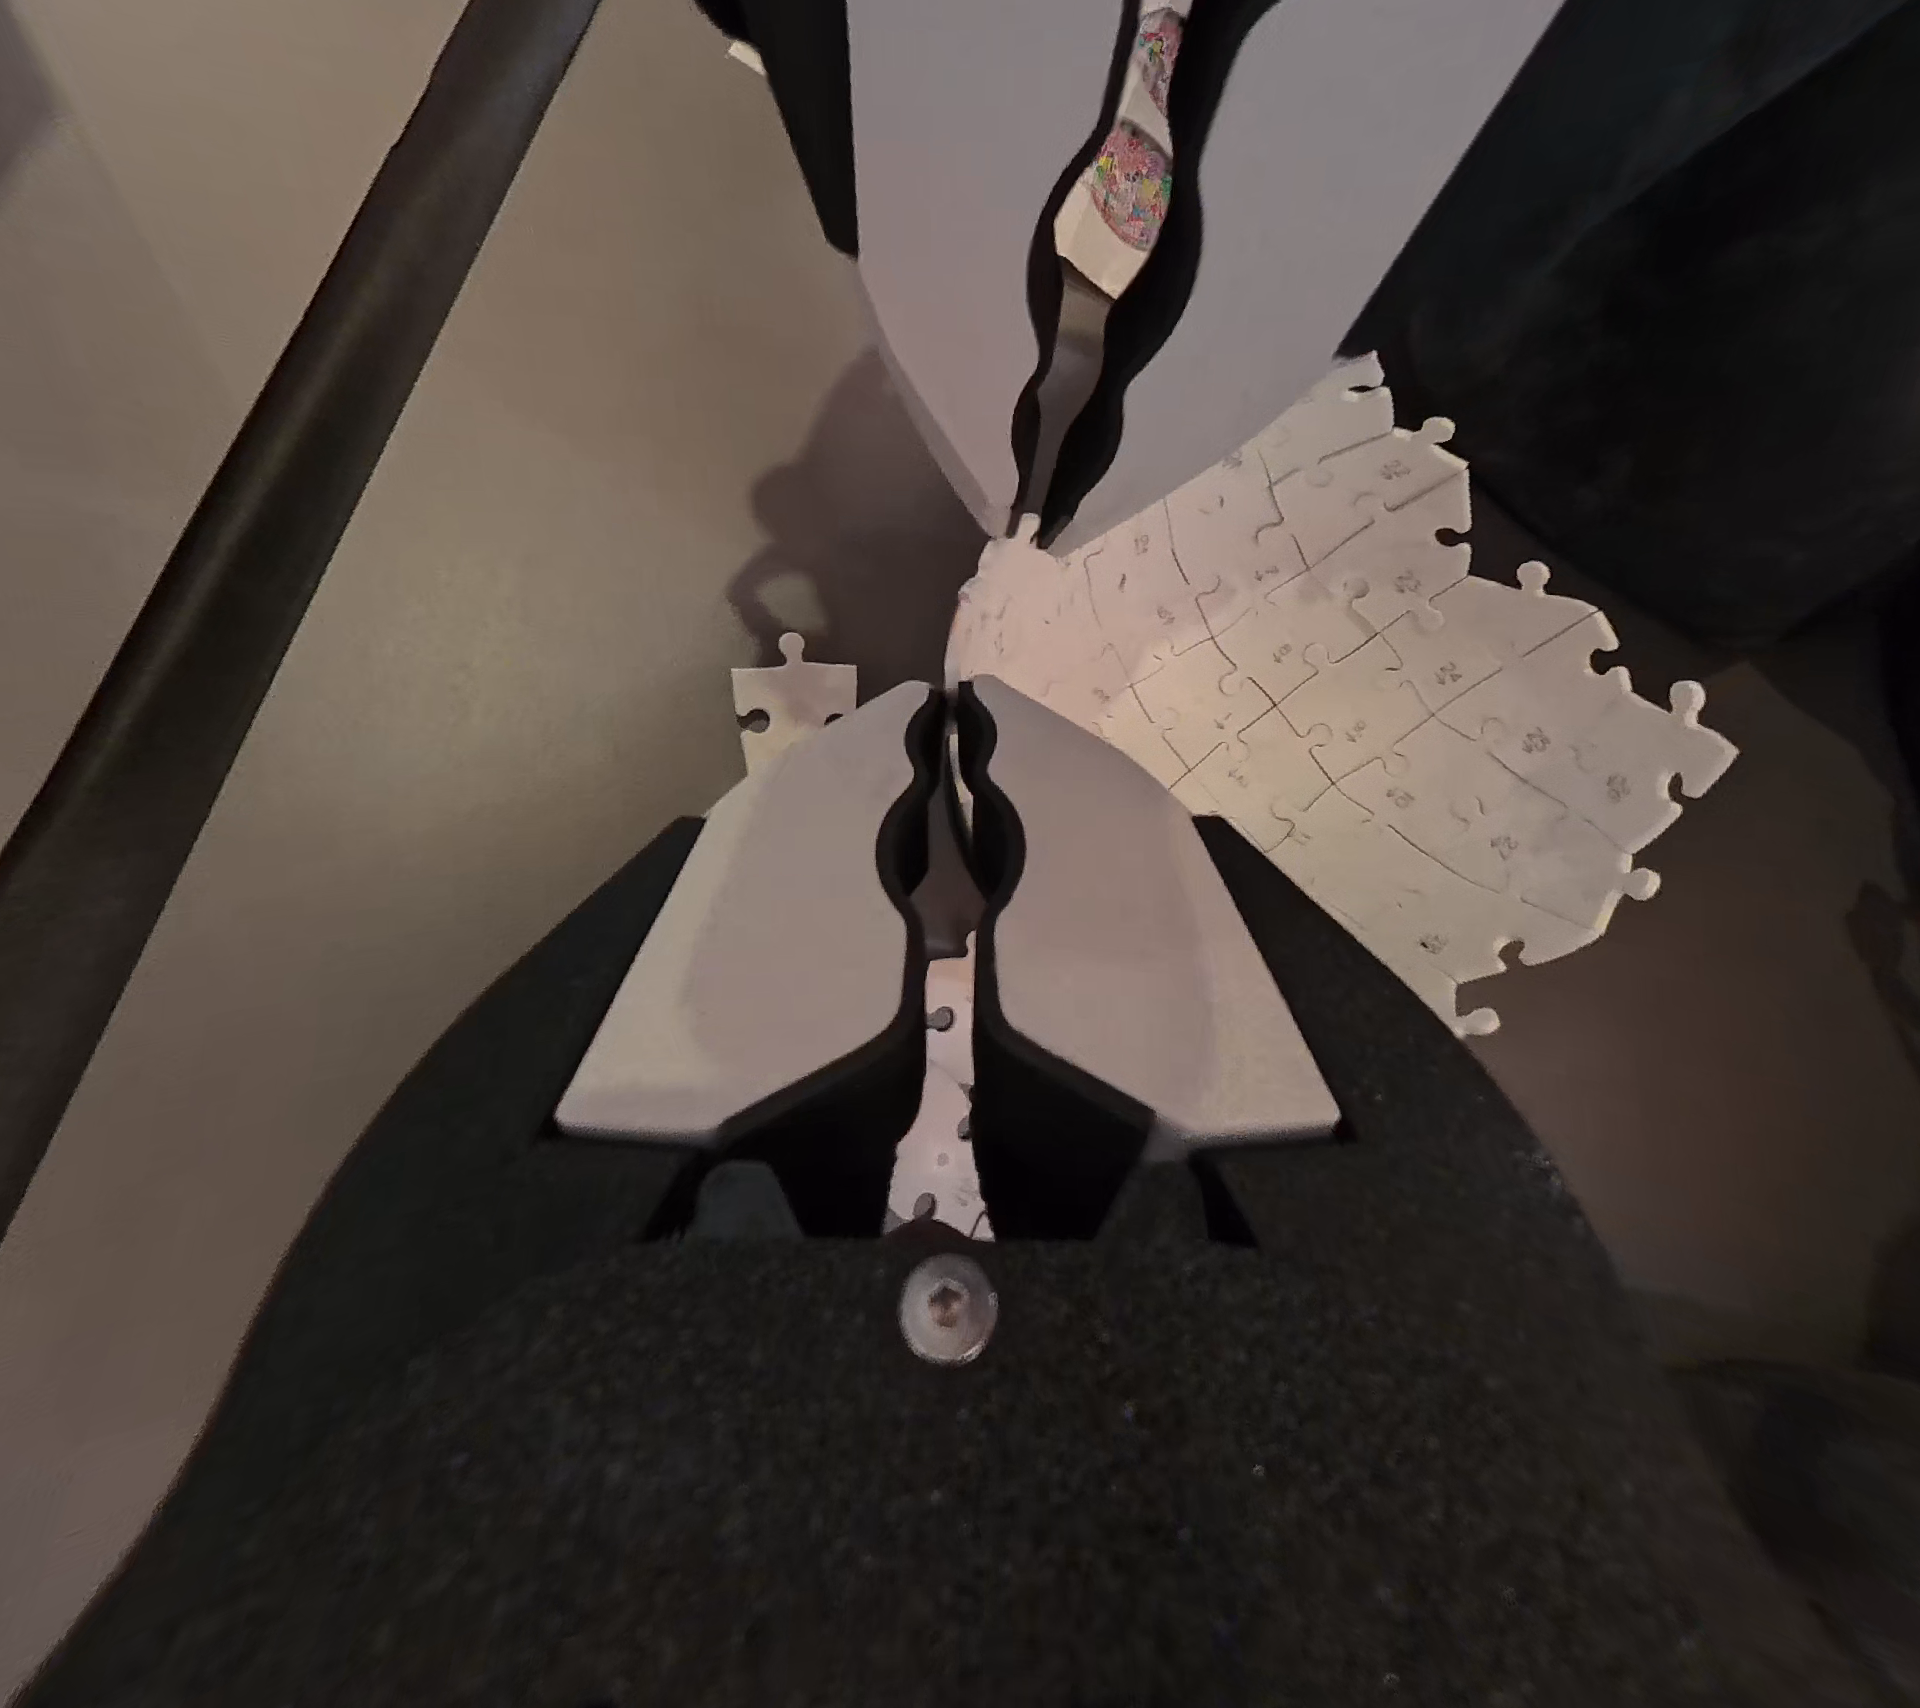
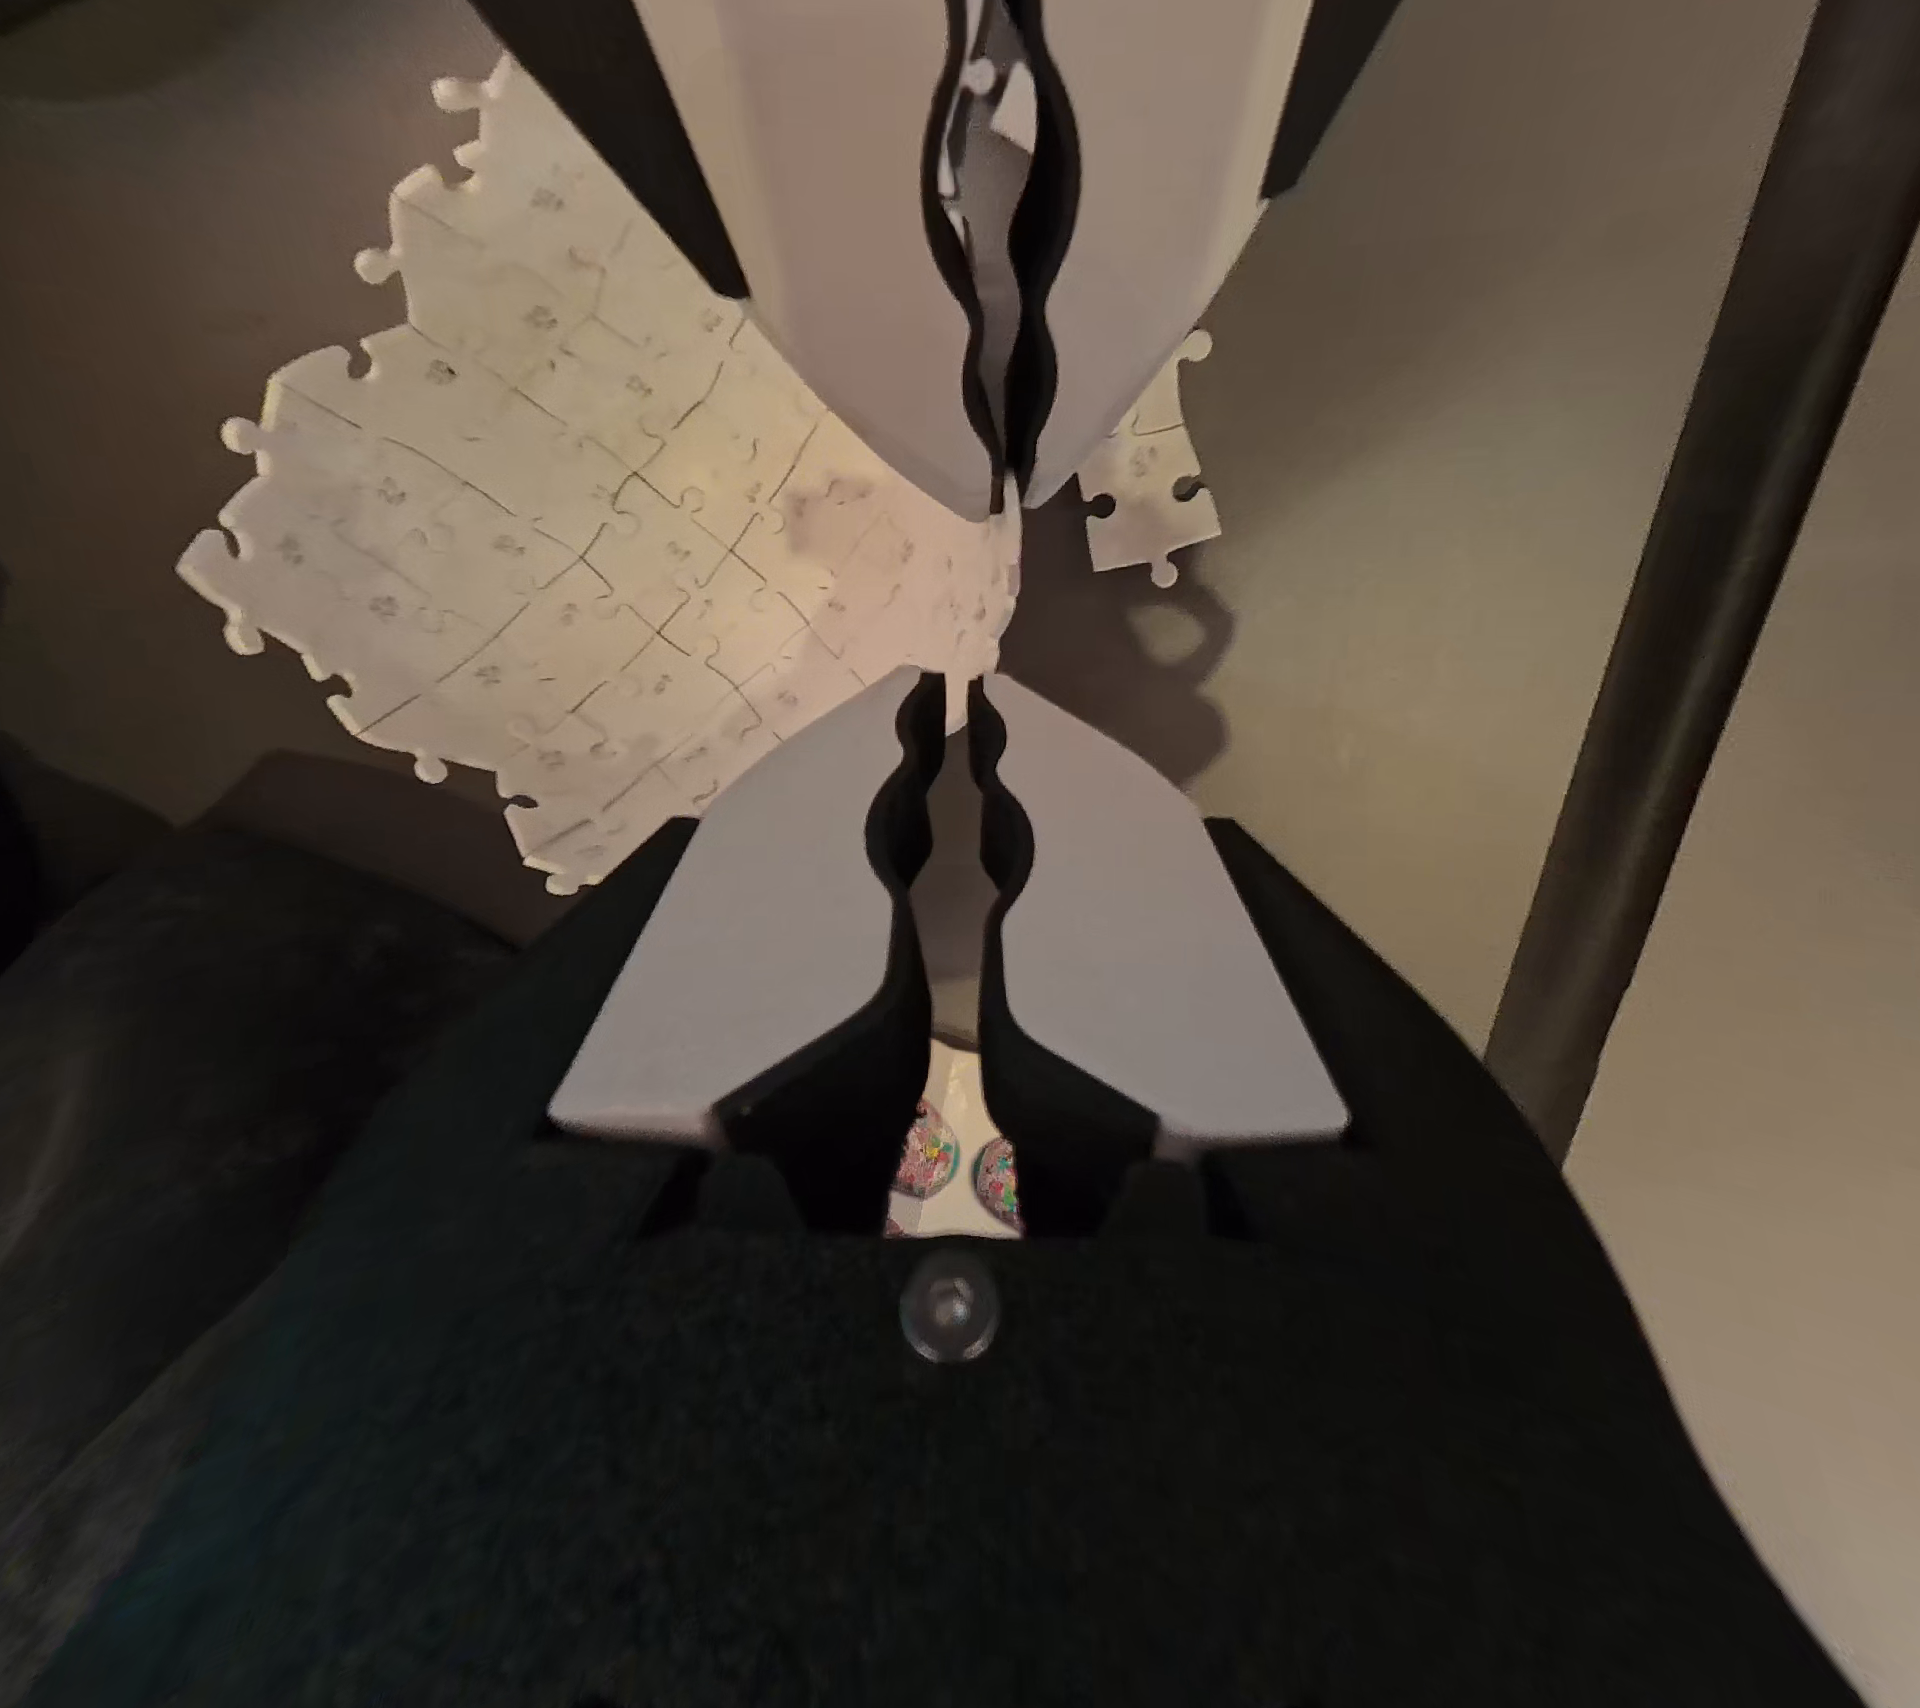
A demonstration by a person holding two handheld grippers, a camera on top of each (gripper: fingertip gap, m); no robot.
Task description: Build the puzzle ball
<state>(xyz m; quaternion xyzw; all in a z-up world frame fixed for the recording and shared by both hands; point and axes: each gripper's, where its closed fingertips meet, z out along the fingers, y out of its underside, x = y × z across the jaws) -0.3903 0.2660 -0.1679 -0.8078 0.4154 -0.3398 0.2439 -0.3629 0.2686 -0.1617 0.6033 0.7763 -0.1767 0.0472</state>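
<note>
The left gripper point(image 1: 954, 694) is clenched on the near corner of the curved white assembled puzzle sheet point(image 1: 1351, 713); the right gripper point(image 2: 954, 679) grips the opposite corner tab. A loose white puzzle piece point(image 1: 790, 702) lies on the beige bench point(image 1: 436, 723) left of the left gripper. Only the right wrist view shows colourful printed discs point(image 2: 956, 1159). The sheet's free knobbed edge hangs unsupported; a dark bar point(image 2: 1704, 515) borders the bench.

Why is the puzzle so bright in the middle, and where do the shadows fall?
In the left wrist view, light makes a warm glow on the puzzle sheet, and knobbly shadows fall left of it on the table. In the right wrist view, the same sheet glows near its centre, with shadows to its right; the edges look slightly soft.
</note>
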